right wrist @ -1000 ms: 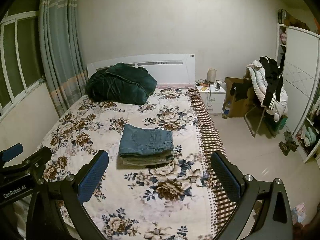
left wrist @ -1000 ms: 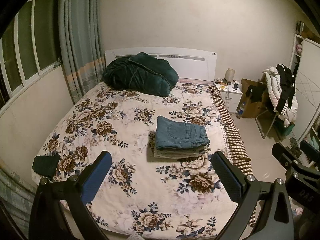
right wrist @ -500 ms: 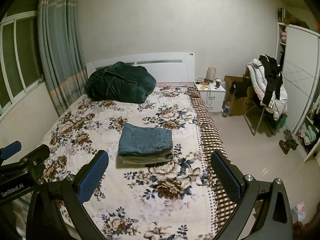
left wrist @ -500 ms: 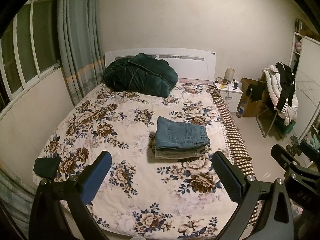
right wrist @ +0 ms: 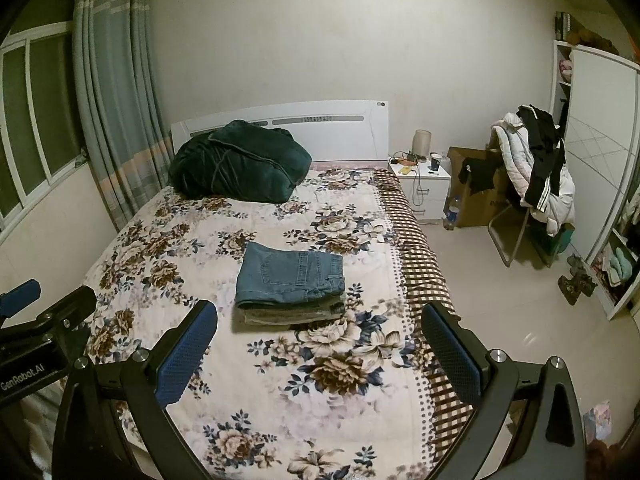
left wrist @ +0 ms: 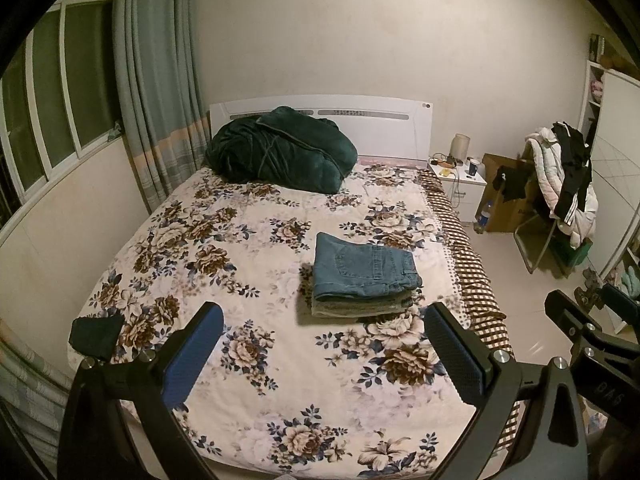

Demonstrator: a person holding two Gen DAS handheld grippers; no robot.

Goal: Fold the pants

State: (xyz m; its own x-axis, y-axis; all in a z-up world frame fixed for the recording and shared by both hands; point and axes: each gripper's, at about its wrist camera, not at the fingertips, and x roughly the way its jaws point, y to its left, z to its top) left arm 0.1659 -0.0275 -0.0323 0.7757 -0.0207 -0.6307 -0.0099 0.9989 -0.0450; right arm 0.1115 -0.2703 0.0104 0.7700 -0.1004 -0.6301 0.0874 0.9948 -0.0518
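Folded blue jeans lie on top of a stack of folded pants on the floral bed cover, right of the bed's middle. They also show in the right wrist view. My left gripper is open and empty, held well back above the foot of the bed. My right gripper is open and empty too, held back to the same side. Each gripper shows at the edge of the other's view.
A dark green quilt is bundled at the headboard. A small dark cloth lies at the bed's left front corner. A white nightstand, a cardboard box and a chair heaped with clothes stand to the right.
Both views have shifted only slightly; the bed and stack sit a little differently in frame. The pants stack has not moved and both grippers stay open.
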